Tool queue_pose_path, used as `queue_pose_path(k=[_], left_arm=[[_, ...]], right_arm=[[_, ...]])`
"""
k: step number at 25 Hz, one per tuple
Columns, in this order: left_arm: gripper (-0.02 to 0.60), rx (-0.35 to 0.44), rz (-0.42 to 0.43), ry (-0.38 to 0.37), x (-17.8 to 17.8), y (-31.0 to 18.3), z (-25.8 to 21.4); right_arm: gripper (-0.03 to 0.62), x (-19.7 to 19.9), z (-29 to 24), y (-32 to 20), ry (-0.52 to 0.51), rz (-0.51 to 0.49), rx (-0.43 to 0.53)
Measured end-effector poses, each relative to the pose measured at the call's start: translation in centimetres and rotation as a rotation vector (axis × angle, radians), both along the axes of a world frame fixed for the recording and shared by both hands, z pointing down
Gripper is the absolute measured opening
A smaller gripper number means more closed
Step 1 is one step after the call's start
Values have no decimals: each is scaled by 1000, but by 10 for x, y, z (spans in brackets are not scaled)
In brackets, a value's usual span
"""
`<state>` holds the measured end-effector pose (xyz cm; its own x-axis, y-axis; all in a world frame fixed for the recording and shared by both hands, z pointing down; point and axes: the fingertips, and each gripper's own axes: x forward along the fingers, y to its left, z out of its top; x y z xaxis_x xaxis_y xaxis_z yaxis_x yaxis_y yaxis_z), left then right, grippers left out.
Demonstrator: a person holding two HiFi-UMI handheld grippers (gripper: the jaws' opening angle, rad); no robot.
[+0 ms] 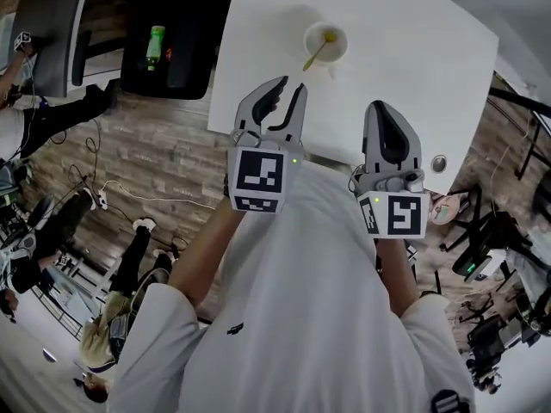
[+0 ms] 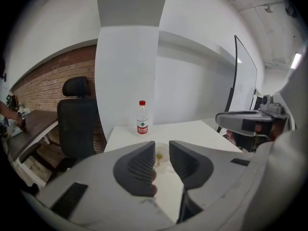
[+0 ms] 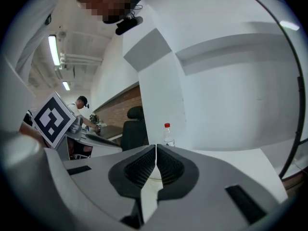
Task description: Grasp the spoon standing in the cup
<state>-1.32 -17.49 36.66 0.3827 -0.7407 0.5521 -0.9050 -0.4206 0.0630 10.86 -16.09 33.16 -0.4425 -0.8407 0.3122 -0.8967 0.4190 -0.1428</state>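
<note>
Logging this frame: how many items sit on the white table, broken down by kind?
Cup: 1
Spoon, yellow, standing in the cup: 1
Water bottle, red cap: 1
Small round silver disc: 1
Total: 4

A white rectangular table (image 1: 405, 84) carries a white cup (image 1: 338, 50) toward its far side, a clear red-capped water bottle (image 2: 142, 119) standing upright at the far edge beyond the cup, and a small round silver disc (image 1: 439, 163) near its near right corner, well apart from both.
</note>
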Motion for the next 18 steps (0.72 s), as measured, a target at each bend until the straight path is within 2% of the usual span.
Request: queue_pose_path(k=[10, 18], left_arm=[[114, -73, 10, -36, 7, -11, 51], [130, -82, 12, -75, 11, -18, 79]], right_arm=[[3, -9, 17, -13, 4, -22, -3], [3, -5, 34, -18, -11, 6, -7]])
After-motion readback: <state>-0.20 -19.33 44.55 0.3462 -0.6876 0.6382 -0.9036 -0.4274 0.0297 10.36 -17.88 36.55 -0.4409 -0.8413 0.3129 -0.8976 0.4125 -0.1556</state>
